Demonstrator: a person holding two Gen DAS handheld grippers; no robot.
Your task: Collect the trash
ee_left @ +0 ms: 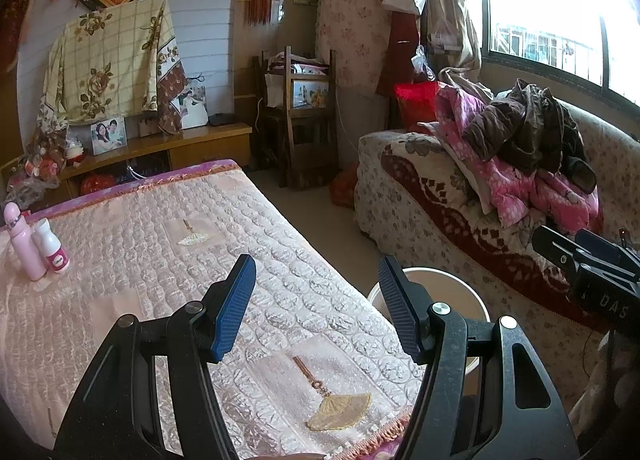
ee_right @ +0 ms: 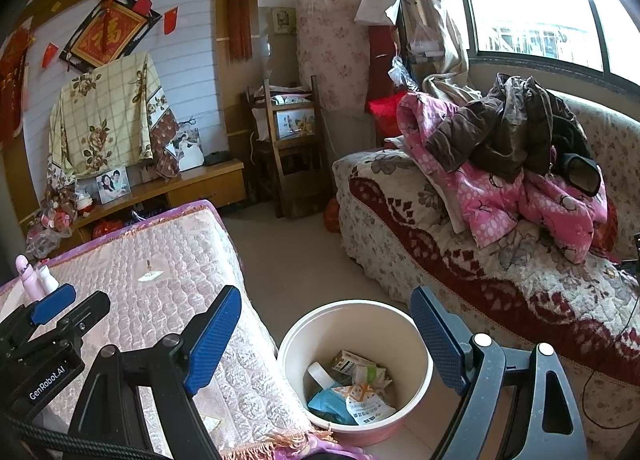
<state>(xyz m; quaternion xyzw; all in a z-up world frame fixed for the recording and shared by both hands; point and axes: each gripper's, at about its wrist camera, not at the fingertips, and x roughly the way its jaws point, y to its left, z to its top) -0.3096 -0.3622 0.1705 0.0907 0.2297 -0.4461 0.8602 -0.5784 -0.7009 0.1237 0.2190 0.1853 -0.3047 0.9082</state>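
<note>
The bin stands on the floor between the table's near right corner and the sofa, and it already holds the trash: a small carton, a white roll, crumpled wrappers and a blue bag lie piled on its bottom. That part of the job looks done.

The right gripper hangs over the bin with its jaws spread wide and nothing between them; the bin's mouth shows in the gap. The left gripper sits over the table's right edge, also parted and empty, with only the quilted cloth behind its pads.

On the table I see no loose litter. What stands there is a pink bottle and a white bottle, touching each other near the far left corner; both are upright and look like kept things rather than rubbish, though I cannot be sure. The fan shapes on the cloth are stitched patterns, not scraps.

The floor between table and sofa shows bare in both views. Clothes are heaped on the sofa, which is not trash

So the collecting seems at or near its end; at most the two bottles remain in question
</note>
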